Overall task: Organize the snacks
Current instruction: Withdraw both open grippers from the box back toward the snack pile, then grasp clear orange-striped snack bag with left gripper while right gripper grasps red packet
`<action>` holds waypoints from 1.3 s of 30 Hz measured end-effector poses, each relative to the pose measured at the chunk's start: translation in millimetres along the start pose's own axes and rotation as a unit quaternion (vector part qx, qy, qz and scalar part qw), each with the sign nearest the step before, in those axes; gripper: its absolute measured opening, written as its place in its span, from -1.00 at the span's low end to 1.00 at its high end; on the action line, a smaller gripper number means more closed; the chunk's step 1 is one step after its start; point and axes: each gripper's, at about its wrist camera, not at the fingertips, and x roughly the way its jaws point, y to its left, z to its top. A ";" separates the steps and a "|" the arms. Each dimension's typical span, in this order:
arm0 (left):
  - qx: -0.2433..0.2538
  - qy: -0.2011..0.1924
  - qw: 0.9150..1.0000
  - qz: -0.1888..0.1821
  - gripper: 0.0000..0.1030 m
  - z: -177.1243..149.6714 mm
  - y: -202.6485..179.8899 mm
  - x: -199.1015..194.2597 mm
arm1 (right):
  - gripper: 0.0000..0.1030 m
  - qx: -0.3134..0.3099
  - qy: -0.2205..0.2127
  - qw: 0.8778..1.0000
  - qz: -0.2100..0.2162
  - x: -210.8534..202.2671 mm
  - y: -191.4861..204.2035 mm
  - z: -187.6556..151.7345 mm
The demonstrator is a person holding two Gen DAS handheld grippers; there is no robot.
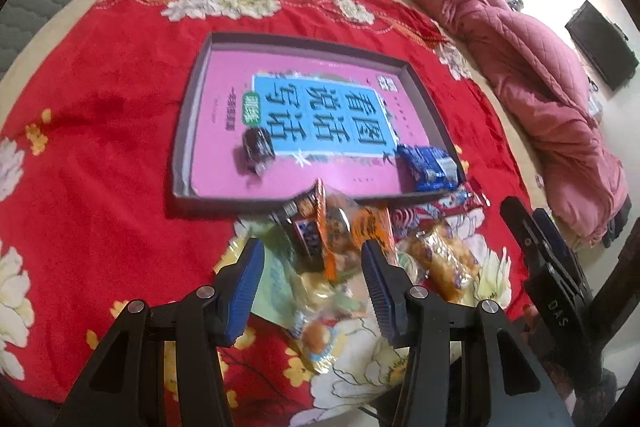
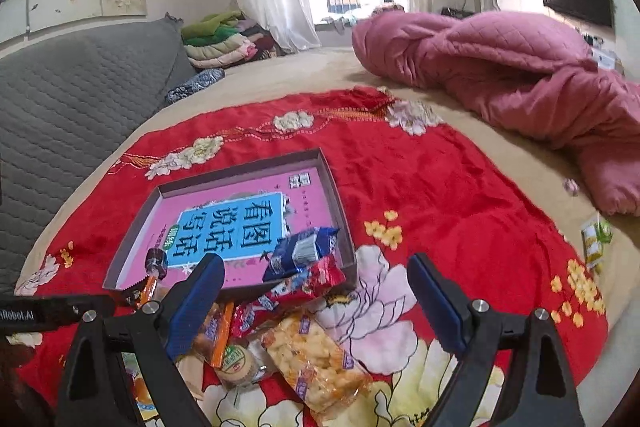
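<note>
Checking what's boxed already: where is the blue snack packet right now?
The blue snack packet lies inside the shallow box, in its near right corner on the pink book cover, just beyond the red packet at the box edge.

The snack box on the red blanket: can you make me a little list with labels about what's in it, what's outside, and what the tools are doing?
box: shallow grey cardboard box with pink book cover inside
in box: blue snack packet, small dark wrapped candy
outside box: pile of snack packets on the red flowered blanket
left tool: open, over the pile
right tool: open, holding nothing
</note>
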 end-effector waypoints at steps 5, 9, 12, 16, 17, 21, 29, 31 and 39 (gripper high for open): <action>-0.005 0.014 1.000 -0.011 0.01 -6.9 -2.6 6.5 | 0.80 0.029 0.021 0.999 0.001 2.7 -12.0 -4.5; -0.011 0.024 0.999 -0.020 0.01 -11.6 -3.5 12.3 | 0.80 0.038 0.032 0.999 0.006 4.4 -16.2 -7.5; -0.014 0.033 0.999 -0.030 0.01 -14.6 -4.0 16.9 | 0.80 0.034 0.038 0.999 0.013 5.1 -13.4 -9.4; -0.023 0.038 0.998 -0.044 0.01 -15.6 -4.0 22.0 | 0.80 0.027 0.045 0.998 0.021 6.1 -9.3 -11.5; -0.027 0.040 0.998 -0.049 0.01 -14.8 -3.5 23.4 | 0.80 0.025 0.046 0.998 0.022 6.8 -8.1 -12.2; -0.037 0.041 0.997 -0.062 0.01 -9.4 -3.4 29.9 | 0.80 0.022 0.055 0.998 0.025 12.1 -6.1 -14.9; -0.046 0.045 0.995 -0.081 0.00 1.3 -9.3 43.7 | 0.80 0.046 0.079 0.995 0.047 31.6 -13.9 -17.7; -0.049 0.045 0.994 -0.087 0.00 2.7 -9.0 44.8 | 0.71 0.052 0.087 0.993 0.054 39.7 -15.8 -18.8; -0.041 0.046 0.995 -0.073 0.00 4.1 -12.9 53.6 | 0.32 0.040 0.102 0.991 0.073 63.4 -11.8 -19.2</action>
